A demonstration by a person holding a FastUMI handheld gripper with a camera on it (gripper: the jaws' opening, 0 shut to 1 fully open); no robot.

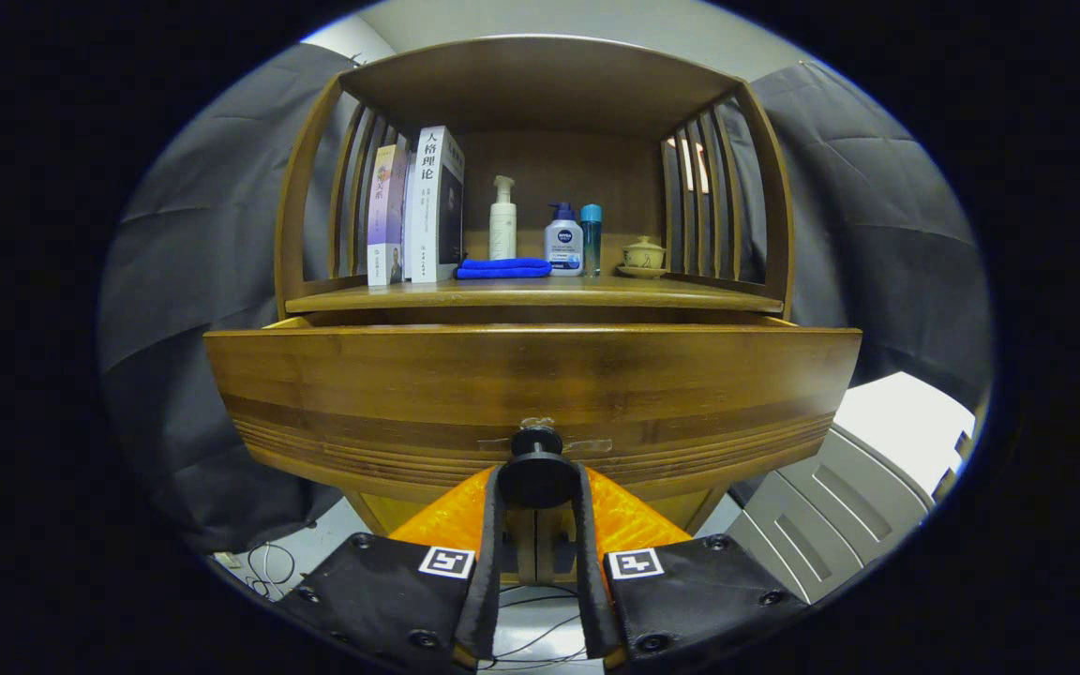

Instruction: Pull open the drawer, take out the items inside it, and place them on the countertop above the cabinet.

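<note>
The wooden drawer (531, 375) of the cabinet stands pulled out toward me, its front panel wide across the view. A black round knob (537, 469) sits at the panel's lower middle. My gripper (537, 483) is shut on that knob, one orange-backed finger (487, 525) on each side of it. The drawer's inside is hidden behind the front panel. The countertop (540, 295) lies just above and behind the drawer.
On the countertop stand two books (418, 206), a white pump bottle (502, 220), a folded blue cloth (502, 268), a blue-capped bottle (563, 242), a slim teal bottle (591, 239) and a small lidded cup (643, 255). A grey plastic crate (840, 506) sits low right. Cables (268, 567) lie on the floor.
</note>
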